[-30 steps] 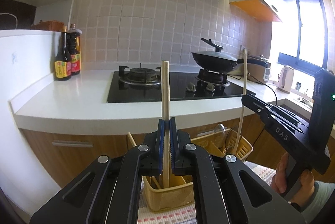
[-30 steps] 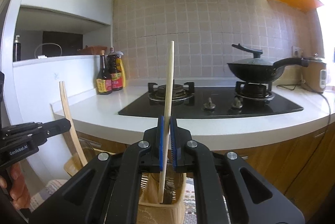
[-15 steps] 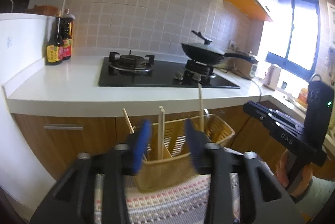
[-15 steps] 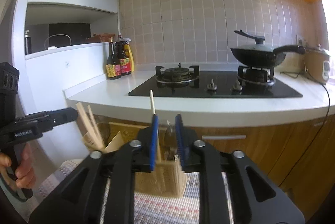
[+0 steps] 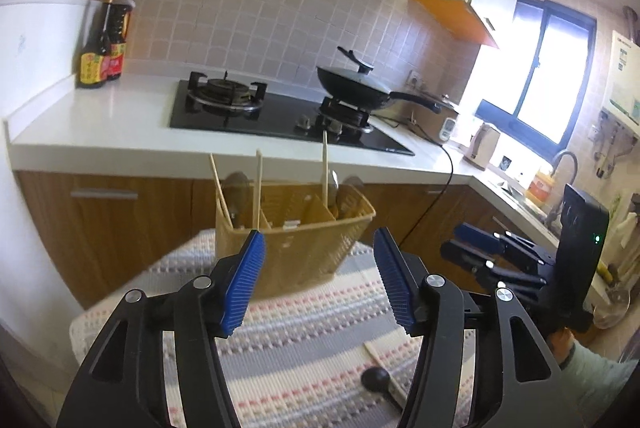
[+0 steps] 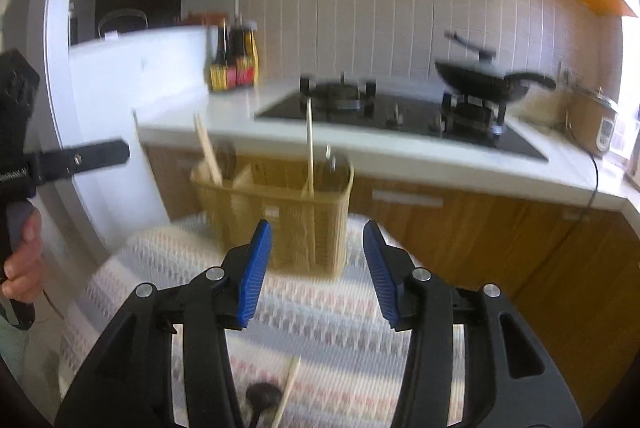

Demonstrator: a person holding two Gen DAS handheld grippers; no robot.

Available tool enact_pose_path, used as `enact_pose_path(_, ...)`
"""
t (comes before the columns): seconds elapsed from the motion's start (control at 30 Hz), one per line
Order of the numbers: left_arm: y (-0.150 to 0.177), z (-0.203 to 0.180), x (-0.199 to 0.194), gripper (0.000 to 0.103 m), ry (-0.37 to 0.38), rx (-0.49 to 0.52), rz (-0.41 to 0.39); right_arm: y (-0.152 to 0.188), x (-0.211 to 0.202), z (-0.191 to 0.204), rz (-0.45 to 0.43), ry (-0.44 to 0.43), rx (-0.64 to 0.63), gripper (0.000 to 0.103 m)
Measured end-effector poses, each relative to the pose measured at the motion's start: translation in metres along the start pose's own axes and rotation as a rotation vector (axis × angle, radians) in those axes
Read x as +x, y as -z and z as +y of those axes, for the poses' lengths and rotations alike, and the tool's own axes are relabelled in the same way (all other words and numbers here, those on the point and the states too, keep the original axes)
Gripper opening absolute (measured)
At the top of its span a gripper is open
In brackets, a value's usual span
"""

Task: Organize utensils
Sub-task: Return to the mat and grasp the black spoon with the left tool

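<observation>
A yellow slotted utensil basket [image 5: 298, 240] [image 6: 276, 216] stands on a striped mat [image 5: 304, 344] [image 6: 320, 320]. Wooden chopsticks [image 5: 259, 184] [image 6: 309, 144] stand upright in its compartments, beside spoons. My left gripper [image 5: 318, 268] hangs in front of the basket, jaws opening, nothing between them. My right gripper [image 6: 316, 260] also faces the basket, jaws opening and empty. On the mat near me lie a black-ended utensil [image 5: 376, 378] [image 6: 262, 398] and a wooden chopstick [image 6: 290, 388]. The right gripper [image 5: 480, 248] shows at the right of the left wrist view.
Behind the basket runs a white counter [image 5: 100, 124] with a black gas hob [image 5: 280, 112], a lidded wok [image 5: 352, 88] and sauce bottles [image 5: 102, 48]. Wooden cabinets [image 5: 112, 224] sit below. A kettle [image 5: 484, 144] and sink tap [image 5: 564, 164] are at the right.
Both grippers let go of the chopsticks they held upright, opened, and drew back from the basket. The chopsticks now stand in the basket.
</observation>
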State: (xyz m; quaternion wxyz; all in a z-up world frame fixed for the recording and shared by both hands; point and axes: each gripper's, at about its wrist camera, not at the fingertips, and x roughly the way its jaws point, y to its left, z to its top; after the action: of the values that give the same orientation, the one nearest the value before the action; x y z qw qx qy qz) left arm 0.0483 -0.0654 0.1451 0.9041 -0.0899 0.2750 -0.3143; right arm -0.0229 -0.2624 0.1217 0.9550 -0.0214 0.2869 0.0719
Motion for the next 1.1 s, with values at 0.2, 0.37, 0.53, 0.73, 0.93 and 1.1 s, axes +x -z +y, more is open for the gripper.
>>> enact_pose_path(0.2,0.028,-0.018,0.005,0.053,-0.012,-0.017,0.122,0.037,0.007,-0.001,0.254,-0.027,0.081,0.044)
enact_pose_path(0.37,0.072,-0.03,0.024,0.053,-0.006,-0.048,0.262,0.089,0.012,-0.001,0.401,-0.027,0.124,0.035)
enact_pose_path(0.53,0.118,-0.038,0.054,0.053,0.017,-0.093,0.404,0.128,0.003,-0.004,0.431,-0.036,0.193,0.032)
enact_pose_path(0.73,0.155,-0.062,0.09,0.04,0.0,-0.097,0.503,0.146,-0.016,-0.008,0.371,0.022,0.223,0.031)
enact_pose_path(0.93,0.17,-0.078,0.115,0.033,-0.125,-0.077,0.559,0.152,-0.023,-0.031,0.349,0.027,0.297,0.031)
enact_pose_path(1.1,0.17,-0.097,0.126,0.033,-0.199,-0.002,0.569,0.161,-0.02,-0.042,0.373,0.022,0.307,0.031)
